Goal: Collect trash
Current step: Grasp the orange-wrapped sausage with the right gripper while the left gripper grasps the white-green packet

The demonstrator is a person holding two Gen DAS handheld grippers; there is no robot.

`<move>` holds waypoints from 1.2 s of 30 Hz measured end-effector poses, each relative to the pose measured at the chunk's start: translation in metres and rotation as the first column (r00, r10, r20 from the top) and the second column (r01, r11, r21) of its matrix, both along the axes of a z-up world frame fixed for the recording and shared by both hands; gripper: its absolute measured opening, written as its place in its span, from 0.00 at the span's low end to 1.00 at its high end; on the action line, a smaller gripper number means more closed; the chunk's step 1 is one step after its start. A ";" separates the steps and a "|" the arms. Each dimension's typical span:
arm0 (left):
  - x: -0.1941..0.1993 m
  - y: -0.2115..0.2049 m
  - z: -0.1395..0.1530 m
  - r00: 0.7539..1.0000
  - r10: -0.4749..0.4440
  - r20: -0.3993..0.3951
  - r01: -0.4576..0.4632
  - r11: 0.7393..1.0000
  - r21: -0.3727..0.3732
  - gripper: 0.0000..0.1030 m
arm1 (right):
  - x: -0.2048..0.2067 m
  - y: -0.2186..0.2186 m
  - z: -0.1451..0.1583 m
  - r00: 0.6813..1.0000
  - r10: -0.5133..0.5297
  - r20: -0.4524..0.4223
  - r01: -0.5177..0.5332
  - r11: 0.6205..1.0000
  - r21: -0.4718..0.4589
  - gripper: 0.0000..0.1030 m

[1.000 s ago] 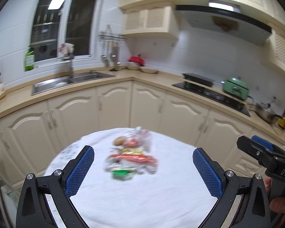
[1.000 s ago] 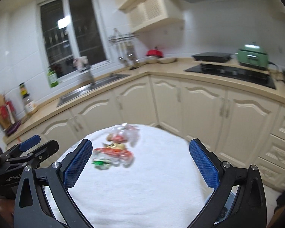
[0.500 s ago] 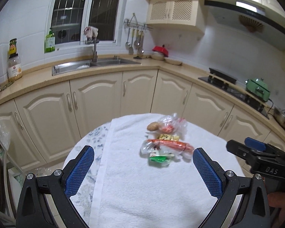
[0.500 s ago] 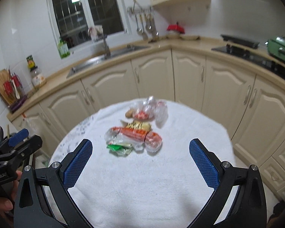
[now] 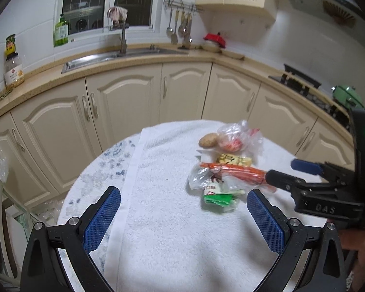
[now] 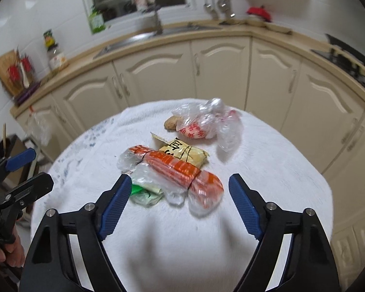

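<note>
A kitchen with cream cabinet doors (image 5: pixel 124 112), a steel sink (image 5: pixel 104 59) under a dark window and a beige countertop (image 6: pixel 231 36) is seen behind a round table (image 5: pixel 90 170) draped with a white towel (image 5: pixel 172 219). A small heap of trash is gathered toward the far side of the towel: a long orange-red wrapper (image 6: pixel 182 170) in clear film is laid across the middle, a yellow printed packet (image 6: pixel 182 154) is tucked just behind it, and a green-and-white wrapper (image 6: pixel 144 194) is partly hidden under its near end. Farther back, a crumpled clear plastic bag (image 6: pixel 206 124) with red print is set beside a brown, potato-like lump (image 5: pixel 208 140). The right gripper (image 6: pixel 178 200) is held tilted down over the near end of the orange-red wrapper, its blue-padded jaws closing but still well apart; the wrapper's end and the green piece are framed between the pads, and no contact can be made out. The left gripper (image 5: pixel 182 219) is held wide over bare towel on the near side of the heap, with nothing between its pads. Part of a hand (image 6: pixel 4 253) is glimpsed at the lower left edge of the right wrist view, wrapped around the left gripper's handle.
</note>
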State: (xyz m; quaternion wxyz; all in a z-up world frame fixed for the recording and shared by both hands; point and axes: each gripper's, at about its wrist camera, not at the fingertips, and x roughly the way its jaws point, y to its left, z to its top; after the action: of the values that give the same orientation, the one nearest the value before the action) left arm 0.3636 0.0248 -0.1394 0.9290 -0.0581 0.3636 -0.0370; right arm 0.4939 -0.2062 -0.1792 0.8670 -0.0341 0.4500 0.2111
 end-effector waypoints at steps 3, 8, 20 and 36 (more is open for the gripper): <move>0.021 -0.002 -0.009 0.999 0.012 -0.031 -0.012 1.000 0.010 0.99 | 0.023 0.009 -0.017 0.997 0.072 -0.038 -0.073 0.997 -0.019 0.75; 0.062 -0.009 -0.019 0.997 0.025 -0.073 -0.022 0.999 0.033 0.99 | 0.053 0.028 -0.058 0.960 0.231 -0.158 -0.244 0.967 -0.069 0.60; 0.105 -0.025 -0.042 0.994 0.008 -0.108 -0.002 0.999 0.051 0.99 | 0.039 0.023 -0.067 0.947 0.252 -0.201 -0.246 0.968 0.054 0.37; 0.088 -0.055 -0.063 0.991 -0.068 -0.117 0.077 0.994 0.078 0.99 | -0.024 -0.054 -0.038 0.989 0.017 -0.147 0.019 0.972 0.235 0.28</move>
State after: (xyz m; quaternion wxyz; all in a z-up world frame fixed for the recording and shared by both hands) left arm 0.4515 -0.0305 -0.2028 0.9063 -0.0084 0.4193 -0.0523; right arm 0.4699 -0.2604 -0.2170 0.8292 0.0851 0.4850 0.2646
